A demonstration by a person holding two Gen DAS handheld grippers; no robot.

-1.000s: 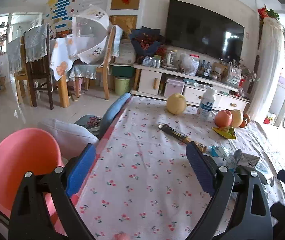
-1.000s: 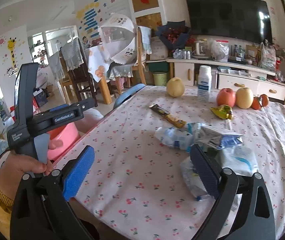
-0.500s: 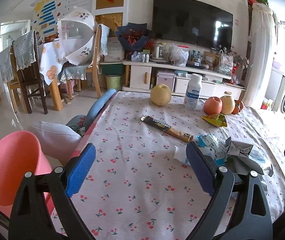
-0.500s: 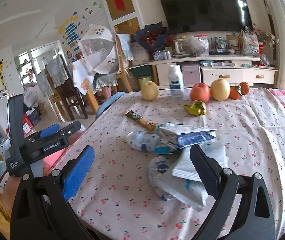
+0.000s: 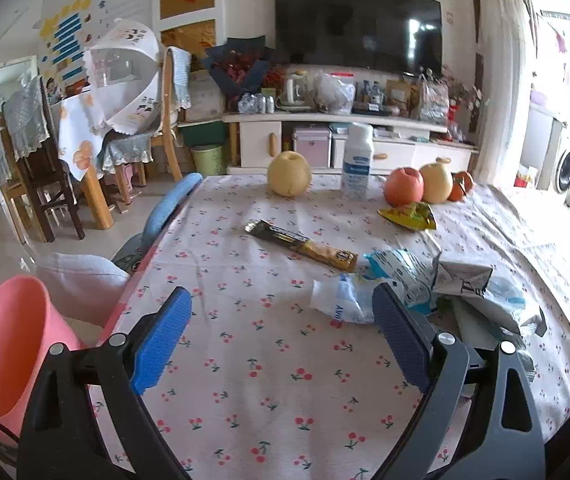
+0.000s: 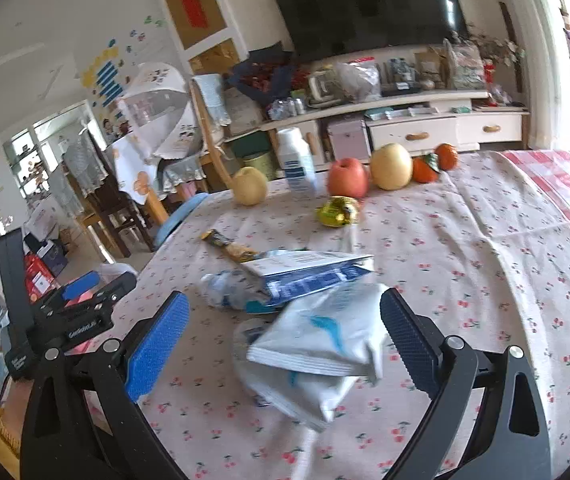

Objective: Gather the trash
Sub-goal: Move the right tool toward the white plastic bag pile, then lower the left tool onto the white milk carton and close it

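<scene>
Trash lies on the cherry-print tablecloth [image 5: 269, 320]: a pile of white and blue plastic wrappers [image 6: 325, 336] [image 5: 413, 280], a long gold-and-black snack wrapper [image 5: 305, 244] [image 6: 231, 248] and a crumpled yellow wrapper [image 5: 409, 216] [image 6: 337, 211]. My right gripper [image 6: 283, 338] is open, its blue pads either side of the white wrapper pile, not touching it. My left gripper [image 5: 281, 334] is open over bare cloth, left of the pile. A pink bin [image 5: 9, 344] stands by the table's left edge.
At the table's far edge stand a yellow pear [image 5: 289, 174], a white bottle [image 5: 357, 162], an apple [image 5: 403, 186], another pear [image 5: 437, 182] and small oranges [image 6: 435, 164]. A blue chair back [image 5: 169, 208] leans at the left edge. A person's hand [image 6: 13, 404] holds the left gripper.
Both grippers have moved forward and rightward over the table. The wrapper pile has come between the right gripper's fingers and nearer the left gripper's right finger. Both stay open.
</scene>
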